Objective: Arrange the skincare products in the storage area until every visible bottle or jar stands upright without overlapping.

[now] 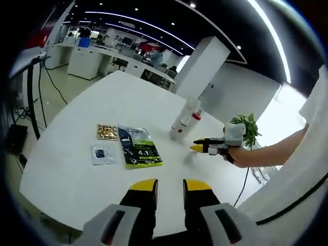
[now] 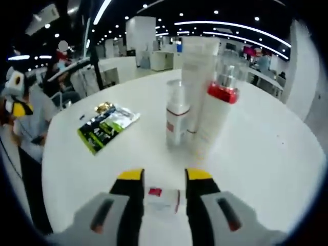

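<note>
Right gripper [image 2: 163,197] fingers straddling small lying bottle [image 2: 163,198], long axis crossing fingers, grip unconfirmed; left gripper [image 1: 169,190] hovering half-open, empty.

White round table [image 2: 266,154]. Green-and-black printed packet [image 1: 139,146]; gold packet [image 1: 107,131]; small clear packet with a dark patch [image 1: 102,153]. Clear bottle with red collar [image 2: 218,110]; tall white tube [image 2: 197,66]; small clear bottle with a red label band [image 2: 177,118]. Grey grippers [image 1: 169,190] [image 2: 163,182] with yellow-tipped black jaws. Small clear item with red mark [image 2: 161,197].
</note>
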`<action>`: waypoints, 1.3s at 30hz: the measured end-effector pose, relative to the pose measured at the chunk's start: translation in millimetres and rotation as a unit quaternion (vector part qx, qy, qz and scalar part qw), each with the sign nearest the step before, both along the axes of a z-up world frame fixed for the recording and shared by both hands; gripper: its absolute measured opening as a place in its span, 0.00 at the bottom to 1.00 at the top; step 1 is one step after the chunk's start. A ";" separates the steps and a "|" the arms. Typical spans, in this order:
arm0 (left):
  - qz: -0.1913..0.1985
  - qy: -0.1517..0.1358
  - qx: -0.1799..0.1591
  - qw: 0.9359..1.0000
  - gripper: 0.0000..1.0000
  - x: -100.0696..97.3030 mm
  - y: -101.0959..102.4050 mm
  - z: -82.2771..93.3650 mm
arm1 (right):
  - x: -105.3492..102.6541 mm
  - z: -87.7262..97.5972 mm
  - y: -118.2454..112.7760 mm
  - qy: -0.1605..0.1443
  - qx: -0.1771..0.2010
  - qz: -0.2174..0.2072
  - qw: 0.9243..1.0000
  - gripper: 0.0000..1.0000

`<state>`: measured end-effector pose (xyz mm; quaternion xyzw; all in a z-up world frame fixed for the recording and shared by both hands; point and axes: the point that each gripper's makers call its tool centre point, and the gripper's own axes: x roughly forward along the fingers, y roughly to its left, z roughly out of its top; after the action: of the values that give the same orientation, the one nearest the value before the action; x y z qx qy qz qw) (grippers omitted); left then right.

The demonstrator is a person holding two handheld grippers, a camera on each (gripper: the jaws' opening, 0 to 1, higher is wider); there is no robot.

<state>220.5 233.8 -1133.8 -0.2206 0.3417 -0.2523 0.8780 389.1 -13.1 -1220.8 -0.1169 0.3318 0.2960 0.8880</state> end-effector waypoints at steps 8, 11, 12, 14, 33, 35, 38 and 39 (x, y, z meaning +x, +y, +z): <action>0.025 0.000 -0.024 0.999 0.20 -5.0 8.2 -4.2 | -18.2 -10.0 1.0 0.043 -0.012 -0.007 0.999 0.29; 0.032 -0.003 -0.033 0.999 0.20 -5.0 10.3 -4.7 | -25.3 -9.3 1.9 0.058 -0.018 -0.006 0.998 0.29; 0.036 -0.005 -0.038 0.999 0.20 -4.4 11.0 -3.7 | -30.2 -9.2 3.1 0.061 -0.033 0.005 0.998 0.30; 0.041 -0.009 -0.045 0.998 0.20 -3.6 12.6 -3.0 | -32.5 -10.9 2.7 0.066 -0.040 0.009 0.997 0.30; 0.030 -0.034 -0.077 0.996 0.20 2.1 25.4 -0.6 | -58.4 11.1 -27.9 0.074 -0.026 -0.123 0.989 0.43; 0.021 -0.038 -0.073 0.996 0.20 1.0 24.4 1.0 | -67.0 8.9 -35.9 0.079 -0.017 -0.155 0.985 0.47; 0.010 -0.038 -0.070 0.997 0.20 -1.6 23.8 1.1 | -78.1 4.8 -44.9 0.081 -0.007 -0.186 0.979 0.50; 0.007 -0.037 -0.069 0.997 0.20 -2.9 23.7 0.5 | -82.4 2.9 -46.4 0.085 -0.003 -0.196 0.977 0.51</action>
<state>217.6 257.5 -1133.3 -0.2734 0.2894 -0.2772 0.8745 306.7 -59.5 -1217.8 -0.0267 0.4237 0.1244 0.8968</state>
